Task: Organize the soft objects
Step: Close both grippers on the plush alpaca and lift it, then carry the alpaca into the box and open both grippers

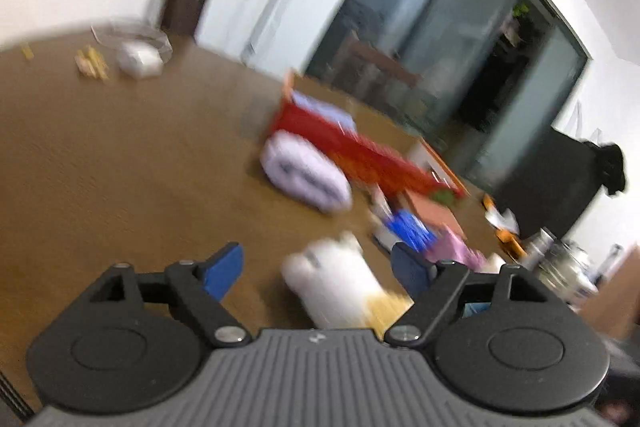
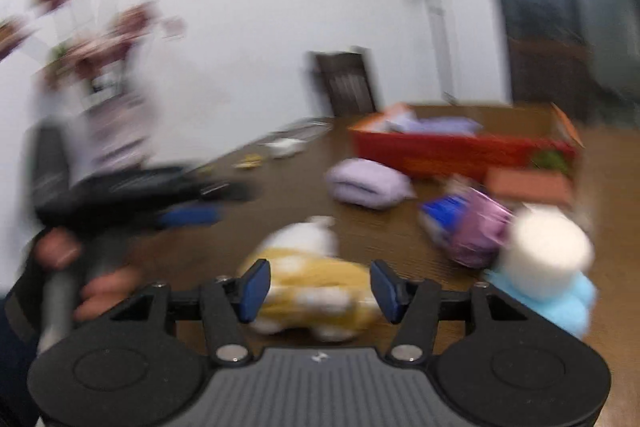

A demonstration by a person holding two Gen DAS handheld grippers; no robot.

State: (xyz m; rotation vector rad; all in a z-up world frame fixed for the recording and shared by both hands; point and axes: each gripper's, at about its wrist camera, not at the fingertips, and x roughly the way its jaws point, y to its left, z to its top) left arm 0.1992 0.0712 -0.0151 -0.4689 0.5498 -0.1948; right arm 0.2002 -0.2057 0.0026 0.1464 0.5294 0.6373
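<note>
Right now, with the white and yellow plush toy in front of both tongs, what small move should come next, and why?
Probably ease the right tongs forward and down around the white and yellow plush toy. It lies on the table ahead of their open jaws, not yet pressed by the pads, and the red box beyond already holds soft things. The pictures are blurred, so slow down first.

Open box (image 2: 460, 151) on the tabletop (image 2: 280, 195), folded cloths (image 2: 436, 126) in the box, rolled towel (image 2: 368, 185) just before the box, plush toy (image 2: 316, 287) nearer than the towel, wrapped packets (image 2: 468, 227) right of the towel, second plush (image 2: 548, 267) right of the packets
</note>
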